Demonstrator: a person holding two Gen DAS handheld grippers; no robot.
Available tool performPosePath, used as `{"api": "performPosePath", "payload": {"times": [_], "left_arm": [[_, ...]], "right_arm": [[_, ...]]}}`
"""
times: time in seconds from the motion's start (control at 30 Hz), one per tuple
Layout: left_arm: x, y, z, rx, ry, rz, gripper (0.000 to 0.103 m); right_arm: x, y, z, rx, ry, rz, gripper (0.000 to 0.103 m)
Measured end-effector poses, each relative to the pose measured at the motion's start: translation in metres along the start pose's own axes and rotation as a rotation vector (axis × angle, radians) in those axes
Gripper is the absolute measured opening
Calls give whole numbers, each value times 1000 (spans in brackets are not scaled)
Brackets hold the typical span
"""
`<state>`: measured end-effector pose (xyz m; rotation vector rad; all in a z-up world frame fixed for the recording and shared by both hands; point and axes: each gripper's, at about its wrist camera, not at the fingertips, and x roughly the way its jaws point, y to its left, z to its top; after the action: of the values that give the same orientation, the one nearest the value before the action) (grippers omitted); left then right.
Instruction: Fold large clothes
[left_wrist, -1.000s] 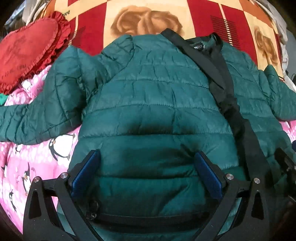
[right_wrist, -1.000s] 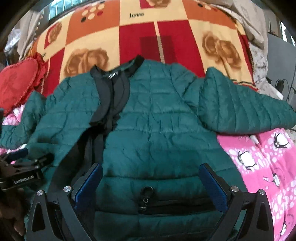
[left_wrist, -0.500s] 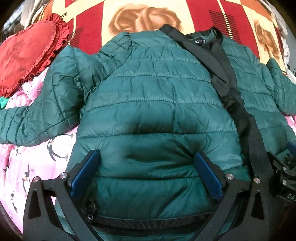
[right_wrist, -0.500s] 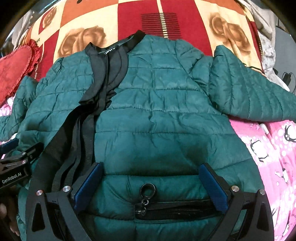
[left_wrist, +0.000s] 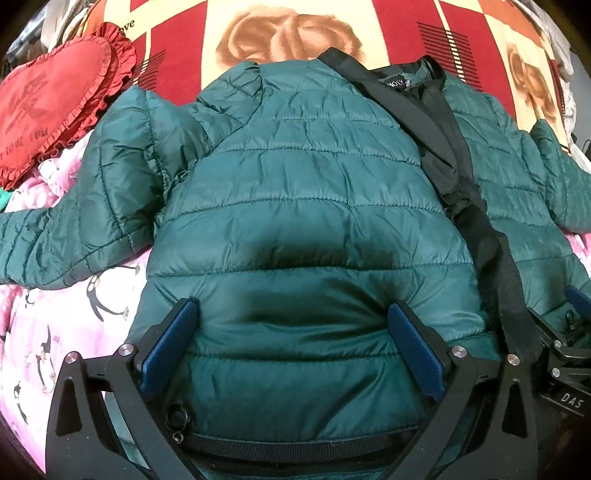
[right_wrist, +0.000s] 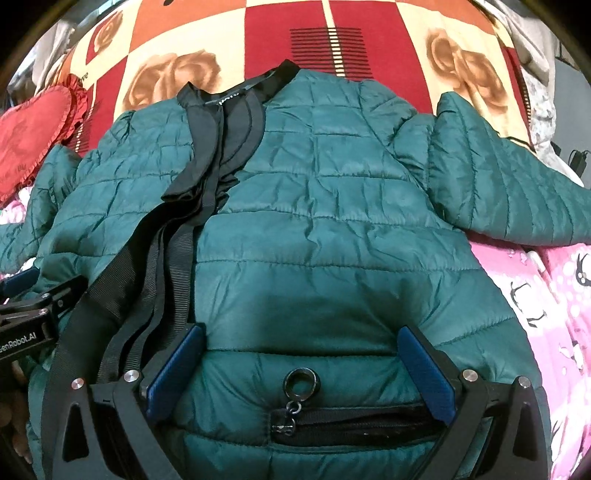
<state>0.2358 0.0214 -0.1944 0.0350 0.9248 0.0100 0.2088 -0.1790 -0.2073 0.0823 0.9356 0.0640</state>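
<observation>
A dark green quilted jacket (left_wrist: 303, 206) lies front up on the bed, collar far, hem toward me, sleeves spread to both sides; it also shows in the right wrist view (right_wrist: 332, 221). Its black zipper band (left_wrist: 491, 258) runs down the middle. My left gripper (left_wrist: 291, 314) is open, its blue pads straddling the left front panel near the hem. My right gripper (right_wrist: 301, 341) is open over the right front panel, just above a pocket zipper with a ring pull (right_wrist: 302, 384). Neither holds any fabric.
A pink penguin-print sheet (left_wrist: 55, 325) covers the near bed; it is also at the right (right_wrist: 554, 332). A red and cream rose-pattern blanket (right_wrist: 332, 44) lies behind the jacket. A red heart pillow (left_wrist: 48, 103) sits far left.
Both grippers have moved forward and lower over the jacket's hem area. The jacket looks larger in both views. The jaws stay open.
</observation>
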Motion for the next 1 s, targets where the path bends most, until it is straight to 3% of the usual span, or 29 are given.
{"api": "performPosePath", "payload": {"times": [1.0], "left_arm": [[3,-3,-1,5,-7,4,103]], "right_arm": [[-6,7,-1,-8,-9,-29,103]]}}
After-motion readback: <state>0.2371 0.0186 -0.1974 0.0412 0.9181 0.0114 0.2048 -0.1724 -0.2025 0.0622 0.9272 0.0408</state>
